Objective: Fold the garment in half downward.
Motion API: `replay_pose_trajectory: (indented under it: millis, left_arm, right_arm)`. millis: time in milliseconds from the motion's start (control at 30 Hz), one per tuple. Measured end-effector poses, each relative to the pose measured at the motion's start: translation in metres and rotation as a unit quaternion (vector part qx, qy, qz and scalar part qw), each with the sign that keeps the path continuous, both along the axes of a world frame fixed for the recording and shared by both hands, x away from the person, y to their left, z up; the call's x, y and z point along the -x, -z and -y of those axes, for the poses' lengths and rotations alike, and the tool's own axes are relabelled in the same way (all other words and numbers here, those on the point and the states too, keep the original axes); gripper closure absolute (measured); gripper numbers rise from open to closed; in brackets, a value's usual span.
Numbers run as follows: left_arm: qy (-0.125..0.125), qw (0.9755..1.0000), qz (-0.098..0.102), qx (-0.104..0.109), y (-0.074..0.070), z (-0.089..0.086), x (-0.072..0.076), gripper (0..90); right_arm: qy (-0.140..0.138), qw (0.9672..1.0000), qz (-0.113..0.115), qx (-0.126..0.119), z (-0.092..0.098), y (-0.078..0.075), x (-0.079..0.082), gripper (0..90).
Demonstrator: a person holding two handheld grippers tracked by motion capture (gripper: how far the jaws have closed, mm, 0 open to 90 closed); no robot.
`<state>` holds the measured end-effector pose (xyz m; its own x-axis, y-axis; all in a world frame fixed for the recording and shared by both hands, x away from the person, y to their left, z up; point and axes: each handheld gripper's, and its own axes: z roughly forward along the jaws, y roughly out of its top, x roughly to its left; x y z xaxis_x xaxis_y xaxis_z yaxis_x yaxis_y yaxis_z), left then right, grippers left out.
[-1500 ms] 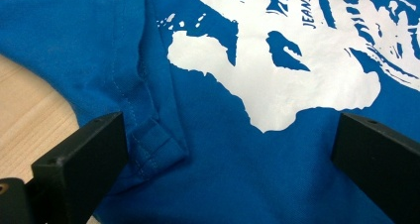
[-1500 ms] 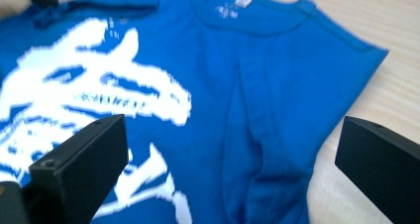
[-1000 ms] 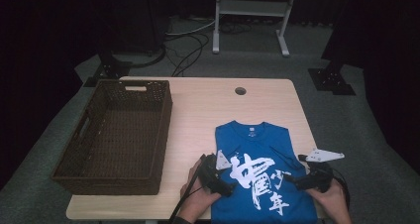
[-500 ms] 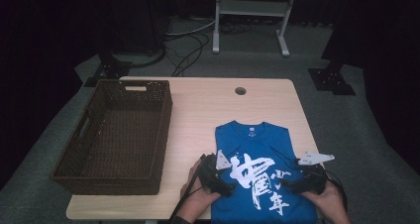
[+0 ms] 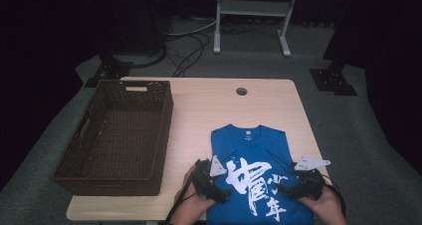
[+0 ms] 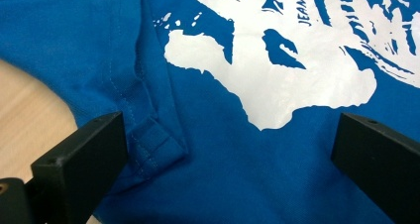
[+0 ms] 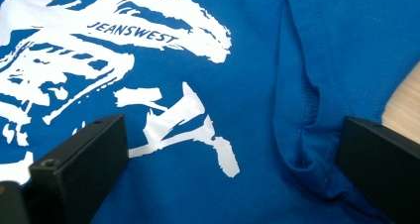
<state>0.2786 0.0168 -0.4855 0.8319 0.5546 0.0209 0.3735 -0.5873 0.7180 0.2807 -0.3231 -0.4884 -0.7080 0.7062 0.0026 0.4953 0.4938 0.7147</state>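
A blue T-shirt (image 5: 251,158) with a white print lies flat on the table's near right part, sleeves folded in. My left gripper (image 5: 219,191) rests over the shirt's left side, jaws wide apart just above the cloth. Its own view has the blue T-shirt (image 6: 213,135) with a folded sleeve hem beside the left jaw. My right gripper (image 5: 286,187) hovers over the shirt's right side, also open. In its view the blue T-shirt (image 7: 247,115) has a sleeve fold next to the right jaw. Nothing is held.
A dark brown wicker basket (image 5: 164,130) stands on the table's left half. The wooden table (image 5: 199,110) has a cable hole (image 5: 242,91) near its far edge. Stand legs and cables lie on the floor beyond.
Both grippers have edged slightly toward the near edge of the shirt. The shirt and basket have not moved.
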Motion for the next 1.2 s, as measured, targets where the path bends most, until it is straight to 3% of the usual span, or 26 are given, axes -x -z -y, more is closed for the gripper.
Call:
replay_pose_trajectory:
  millis: [433, 833, 1000, 1200]
  left_arm:
    - [-0.008, 1.0000, 0.000, 0.001, 0.000, -0.005, 0.028, 0.8]
    - [-0.001, 1.0000, 0.002, 0.004, 0.000, -0.007, 0.029, 0.8]
    - [0.002, 0.9996, -0.004, 0.027, -0.003, -0.010, 0.024, 0.8]
    - [0.006, 0.9994, 0.000, 0.033, -0.006, -0.011, 0.018, 0.7]
  right_arm:
    - [-0.015, 0.9999, 0.000, 0.000, -0.006, 0.000, 0.019, 0.0]
    - [-0.016, 0.9999, -0.001, -0.001, -0.006, 0.000, 0.019, 0.0]
    - [-0.017, 0.9998, 0.000, -0.001, -0.006, 0.000, 0.018, 0.0]
    - [-0.020, 0.9998, -0.001, 0.000, -0.006, 0.000, 0.018, 0.0]
